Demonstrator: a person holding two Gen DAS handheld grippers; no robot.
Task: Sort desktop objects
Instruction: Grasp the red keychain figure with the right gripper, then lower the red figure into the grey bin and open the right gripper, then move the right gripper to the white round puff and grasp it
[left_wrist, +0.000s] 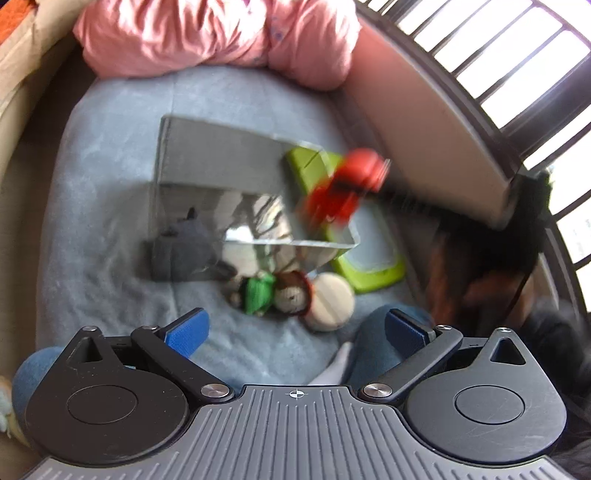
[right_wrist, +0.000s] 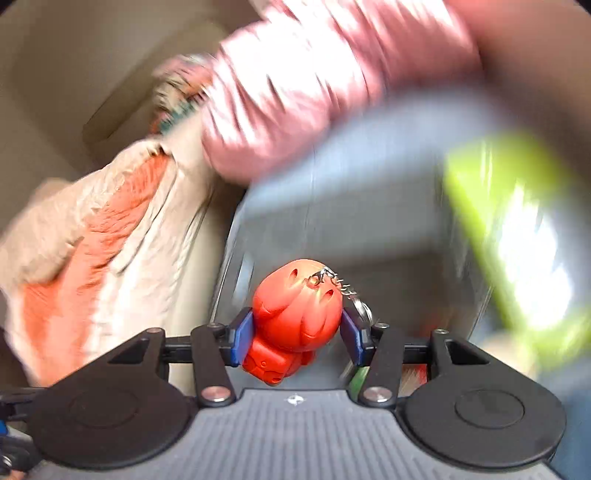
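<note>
My right gripper (right_wrist: 297, 334) is shut on a red toy figure (right_wrist: 295, 306) with a metal keychain, held between the blue pads. In the left wrist view the red figure (left_wrist: 347, 184) appears blurred in the air over the right end of a clear plastic box (left_wrist: 255, 206). A grey plush toy (left_wrist: 184, 247) lies in that box. In front of the box sit a small green toy (left_wrist: 256, 293), a brown-haired doll (left_wrist: 291, 295) and a round white object (left_wrist: 332, 301). Low and near these, my left gripper (left_wrist: 295, 330) is open and holds nothing.
A lime-green lid (left_wrist: 369, 258) lies beside the box on a blue-grey blanket (left_wrist: 110, 221). Pink bedding (left_wrist: 221, 33) is piled at the back, an orange and beige cloth (right_wrist: 92, 240) at the left. A barred window (left_wrist: 517, 74) is at right. The person's jeans-clad knee (left_wrist: 373, 354) is close by.
</note>
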